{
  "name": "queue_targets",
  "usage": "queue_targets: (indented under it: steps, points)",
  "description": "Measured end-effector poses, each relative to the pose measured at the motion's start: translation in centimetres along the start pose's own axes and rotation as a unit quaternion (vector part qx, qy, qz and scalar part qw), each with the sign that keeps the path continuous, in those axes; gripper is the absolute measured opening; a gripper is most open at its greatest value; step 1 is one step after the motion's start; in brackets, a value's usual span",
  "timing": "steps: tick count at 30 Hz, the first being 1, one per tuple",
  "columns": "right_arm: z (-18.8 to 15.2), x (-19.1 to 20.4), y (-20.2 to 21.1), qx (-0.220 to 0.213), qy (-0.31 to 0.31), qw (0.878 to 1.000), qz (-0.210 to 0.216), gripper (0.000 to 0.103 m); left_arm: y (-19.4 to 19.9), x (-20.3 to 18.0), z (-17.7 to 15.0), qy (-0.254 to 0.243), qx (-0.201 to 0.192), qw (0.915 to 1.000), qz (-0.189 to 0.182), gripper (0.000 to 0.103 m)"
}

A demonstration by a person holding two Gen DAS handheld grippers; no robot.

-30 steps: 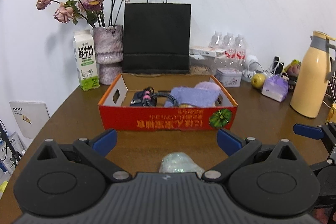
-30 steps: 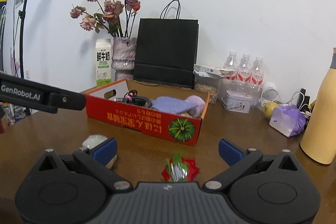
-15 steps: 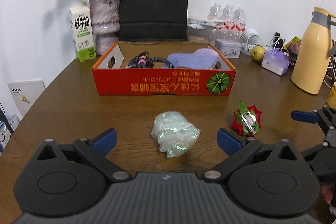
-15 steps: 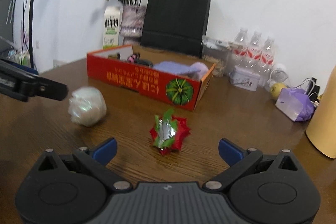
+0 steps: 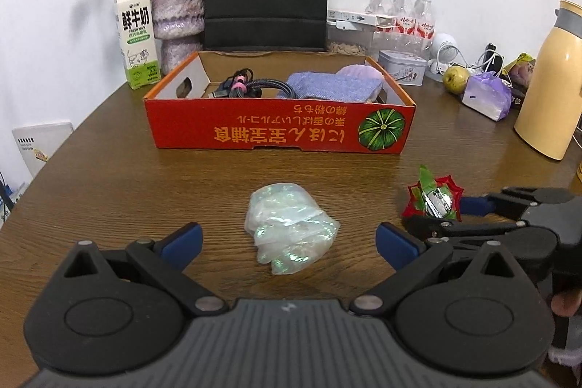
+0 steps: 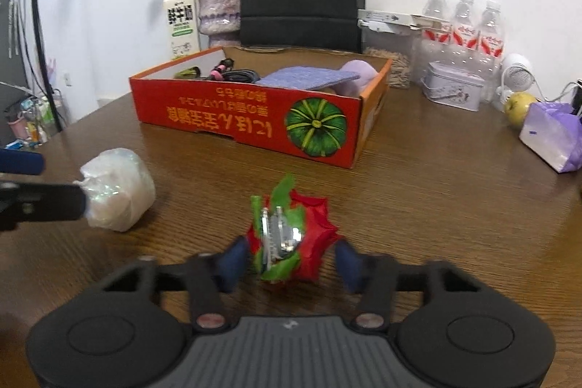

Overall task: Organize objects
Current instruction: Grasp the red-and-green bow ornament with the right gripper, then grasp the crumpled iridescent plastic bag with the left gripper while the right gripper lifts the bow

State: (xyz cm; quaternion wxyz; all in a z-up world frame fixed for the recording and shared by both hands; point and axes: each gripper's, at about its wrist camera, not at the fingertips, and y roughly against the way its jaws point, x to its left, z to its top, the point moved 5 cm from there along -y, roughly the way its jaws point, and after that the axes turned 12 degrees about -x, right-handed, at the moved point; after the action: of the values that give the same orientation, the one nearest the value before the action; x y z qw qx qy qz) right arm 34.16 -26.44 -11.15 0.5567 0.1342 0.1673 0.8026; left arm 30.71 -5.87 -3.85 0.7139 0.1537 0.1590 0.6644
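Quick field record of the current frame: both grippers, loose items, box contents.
left gripper: open, straddling the iridescent plastic bundle, no contact seen
right gripper: partly closed around the red-green flower clip; contact unclear
loose items: bundle and clip, both on the wooden table
box: red cardboard box, open top
box contents: cable, purple cloth

Both grippers are black, with ribbed grey bases, round silver screws and blue fingertips (image 5: 182, 239); possibly skin (image 5: 563, 304) at far right.
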Motion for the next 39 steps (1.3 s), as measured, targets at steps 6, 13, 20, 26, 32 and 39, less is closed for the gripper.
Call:
queue_targets:
  steps: [6, 13, 20, 26, 32, 39]
  points:
    - [0.3, 1.0, 1.4, -0.042, 0.034, 0.999, -0.003, 0.033, -1.0, -0.5, -0.4, -0.003, 0.009, 1.0000, -0.001, 0.103]
    - [0.9, 1.3, 2.7, -0.081, 0.047, 0.995, -0.021, 0.033, -1.8, -0.3, -0.7, -0.005, 0.018, 0.9998, -0.001, 0.103]
    - [1.0, 1.5, 3.0, -0.095, 0.058, 0.993, -0.035, 0.033, -3.3, -0.4, -0.8, -0.012, 0.025, 0.9996, 0.002, 0.103]
    - [1.0, 1.3, 3.2, -0.098, 0.055, 0.993, -0.042, 0.033, -4.9, -0.4, -1.2, -0.008, 0.023, 0.9996, 0.013, 0.103]
    - [0.9, 1.3, 3.1, -0.095, 0.057, 0.993, -0.043, 0.033, -5.6, -0.2, -1.9, -0.008, 0.013, 0.9998, 0.011, 0.103]
    - [1.0, 1.4, 3.0, -0.092, 0.059, 0.993, -0.052, 0.033, -5.4, -0.1, -2.0, -0.002, 0.003, 1.0000, -0.005, 0.095]
